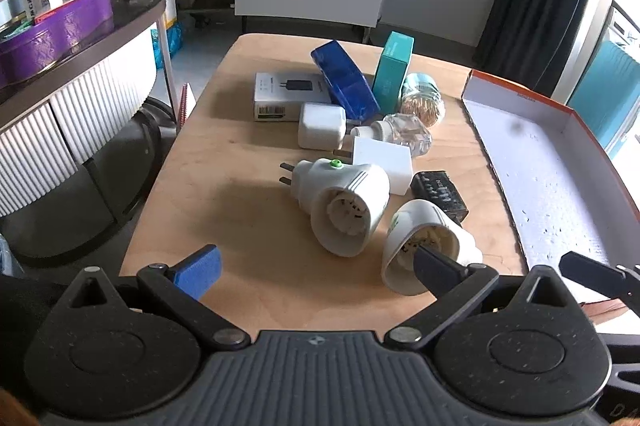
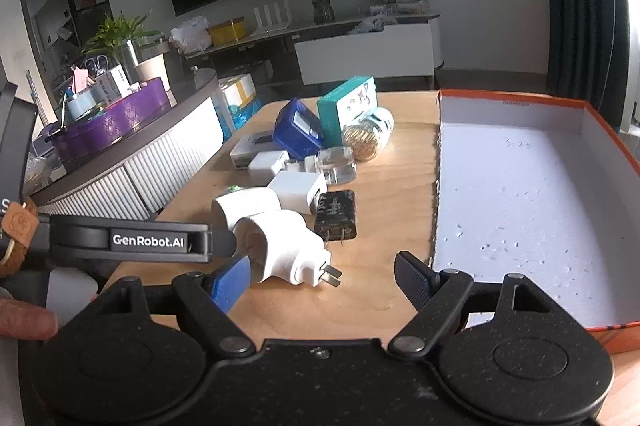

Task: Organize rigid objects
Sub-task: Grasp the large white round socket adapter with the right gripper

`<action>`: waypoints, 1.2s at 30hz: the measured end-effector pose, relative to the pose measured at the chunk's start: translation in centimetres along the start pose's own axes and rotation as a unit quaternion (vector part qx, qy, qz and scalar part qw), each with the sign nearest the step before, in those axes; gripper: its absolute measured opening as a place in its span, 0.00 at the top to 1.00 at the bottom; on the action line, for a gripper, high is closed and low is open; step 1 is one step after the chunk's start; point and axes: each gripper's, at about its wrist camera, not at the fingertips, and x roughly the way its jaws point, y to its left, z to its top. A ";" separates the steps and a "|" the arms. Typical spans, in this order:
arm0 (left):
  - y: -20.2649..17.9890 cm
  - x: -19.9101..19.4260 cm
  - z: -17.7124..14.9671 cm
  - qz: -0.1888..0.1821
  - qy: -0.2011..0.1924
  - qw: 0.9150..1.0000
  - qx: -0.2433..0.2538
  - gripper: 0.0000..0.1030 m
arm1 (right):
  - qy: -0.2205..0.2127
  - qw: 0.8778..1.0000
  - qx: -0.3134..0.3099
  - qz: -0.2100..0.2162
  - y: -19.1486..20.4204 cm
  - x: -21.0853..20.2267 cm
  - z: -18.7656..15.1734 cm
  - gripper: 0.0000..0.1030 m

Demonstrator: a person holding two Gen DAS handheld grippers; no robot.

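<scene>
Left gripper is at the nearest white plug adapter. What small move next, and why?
Probably shut the left gripper on the nearest white adapter. Its fingers stand open; the right wrist view shows one finger reaching the adapter's round socket mouth and the blue-padded one just below. The orange-rimmed box holds nothing yet, and the open right gripper is free.

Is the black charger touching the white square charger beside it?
Touching. In the right wrist view the black charger top edge meets the white square charger with no table showing between; the left wrist view agrees.
</scene>
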 end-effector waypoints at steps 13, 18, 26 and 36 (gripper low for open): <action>1.3 1.0 0.8 -0.025 0.004 1.000 -0.014 0.00 | 0.029 0.998 -0.040 0.028 1.0 2.8 -0.1 0.09; 1.8 0.6 1.1 -0.049 0.000 0.999 -0.020 0.00 | 0.034 0.996 -0.053 0.057 1.5 4.2 0.1 0.09; 2.3 1.1 1.6 -0.050 -0.002 0.998 -0.023 0.00 | 0.046 0.995 -0.073 0.055 2.0 7.2 0.9 0.08; 2.6 1.6 2.0 -0.048 0.001 0.999 -0.019 0.00 | 0.056 0.994 -0.079 0.058 2.6 8.6 0.6 0.10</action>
